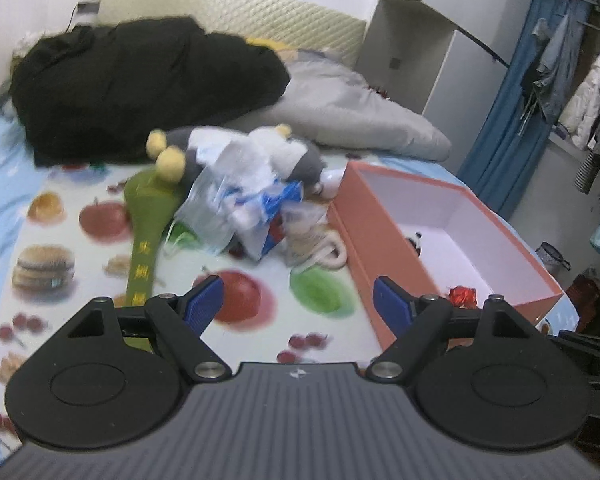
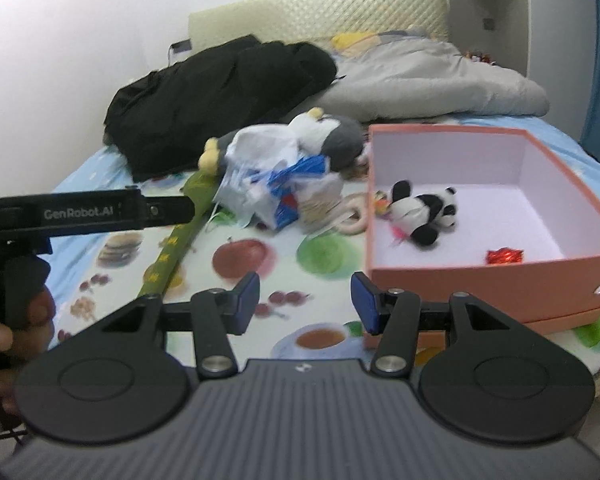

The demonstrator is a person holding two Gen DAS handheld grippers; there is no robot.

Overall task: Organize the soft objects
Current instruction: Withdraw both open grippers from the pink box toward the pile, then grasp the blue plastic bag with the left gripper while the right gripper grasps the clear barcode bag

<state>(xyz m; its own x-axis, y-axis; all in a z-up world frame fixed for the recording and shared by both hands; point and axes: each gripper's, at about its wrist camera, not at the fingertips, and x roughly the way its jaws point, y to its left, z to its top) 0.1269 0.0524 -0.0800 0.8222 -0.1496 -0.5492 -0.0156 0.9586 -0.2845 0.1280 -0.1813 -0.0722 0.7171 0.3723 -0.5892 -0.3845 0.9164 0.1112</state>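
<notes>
- left wrist view looks over a bed (image 1: pixel 100 344) whose smooth sheet is printed with apples, burgers and cherries.
- left gripper (image 1: pixel 298 304) hangs above the sheet with its ribbed blue pads wide apart and nothing between them.
- a pile of soft things lies mid-bed: a fuzzy grey and white plush toy (image 1: pixel 296 156) with round yellow knobs, a crinkly white and blue plastic bag (image 1: pixel 240 196) lying on it, and a coil of cream rope (image 1: pixel 324 252) just beside the box.
- a long green cloth pouch (image 1: pixel 144 236) with yellow characters runs from the pile toward the camera, wide end at the pile, narrow end near the left pad.
- a rectangular salmon cardboard box (image 1: pixel 364 236), white inside, stands open on the right of the pile, its long axis running away from the camera.
- right wrist view shows the right gripper (image 2: pixel 304 302) angled down above the sheet, its blue pads partly apart and empty, just in front of the box's near corner.
- inside the box a small plush panda (image 2: pixel 424 212) lies on its side, head toward the right wall, long axis across the box; a shiny red crumpled wrapper (image 2: pixel 505 257) lies near the front wall.
- a hand (image 2: pixel 16 332) at the left edge grips the black handle of the other tool, which points level to the right.
- behind the pile, a heap of black clothing (image 2: pixel 220 100) and a puffy grey quilt (image 2: pixel 432 84) lie against a quilted cream headboard (image 2: pixel 320 12).
</notes>
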